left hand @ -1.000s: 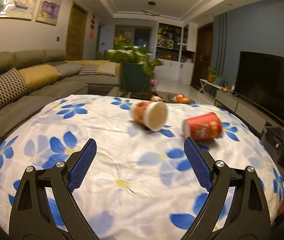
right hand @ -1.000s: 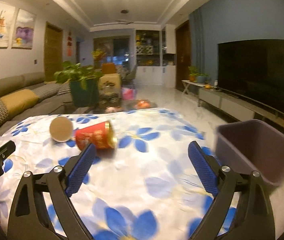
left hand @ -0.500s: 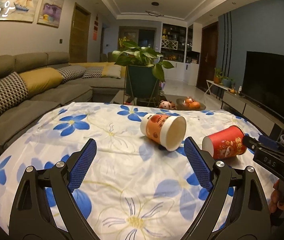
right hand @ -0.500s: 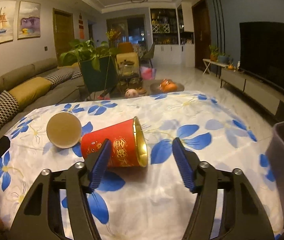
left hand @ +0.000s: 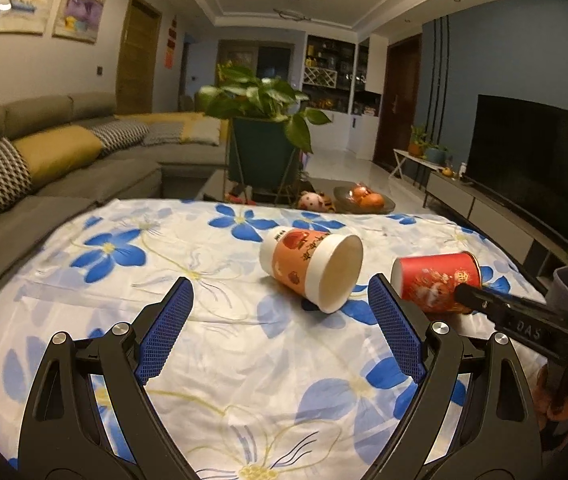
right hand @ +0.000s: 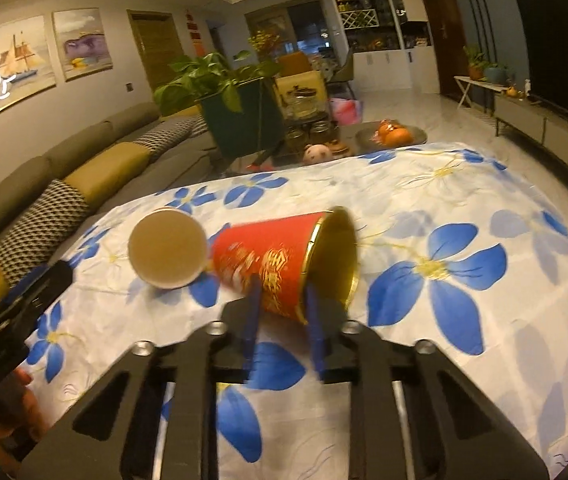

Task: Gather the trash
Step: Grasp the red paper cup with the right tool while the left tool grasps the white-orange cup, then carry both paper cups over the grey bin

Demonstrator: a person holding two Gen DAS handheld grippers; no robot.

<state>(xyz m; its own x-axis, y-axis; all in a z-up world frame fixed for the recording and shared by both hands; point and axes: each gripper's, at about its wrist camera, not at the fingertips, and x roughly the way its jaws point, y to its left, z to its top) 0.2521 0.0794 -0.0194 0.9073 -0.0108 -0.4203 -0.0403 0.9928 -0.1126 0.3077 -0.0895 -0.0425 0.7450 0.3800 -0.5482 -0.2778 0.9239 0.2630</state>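
Note:
Two paper cups lie on their sides on the floral tablecloth [left hand: 203, 320]. The orange-and-white cup [left hand: 310, 268] lies just ahead of my left gripper [left hand: 279, 316], which is open and empty. It also shows in the right wrist view [right hand: 167, 254], mouth toward me. The red-and-gold cup [right hand: 284, 260] lies with its gold-lined mouth to the right. My right gripper [right hand: 281, 304] has its jaws closed in narrowly around the cup's lower wall near the rim. The red cup also shows in the left wrist view [left hand: 436, 280] with the right gripper's finger at it.
A grey sofa [left hand: 43, 168] runs along the left. A potted plant in a green stand [left hand: 263, 148] and a low table with a fruit bowl [left hand: 364, 200] are beyond the table. A TV [left hand: 532, 160] is on the right. A bin's edge [left hand: 564, 288] shows at right.
My right gripper has moved forward to the red cup and its jaws have narrowed from wide open to nearly shut around the cup's wall. My left gripper has edged closer to the orange cup.

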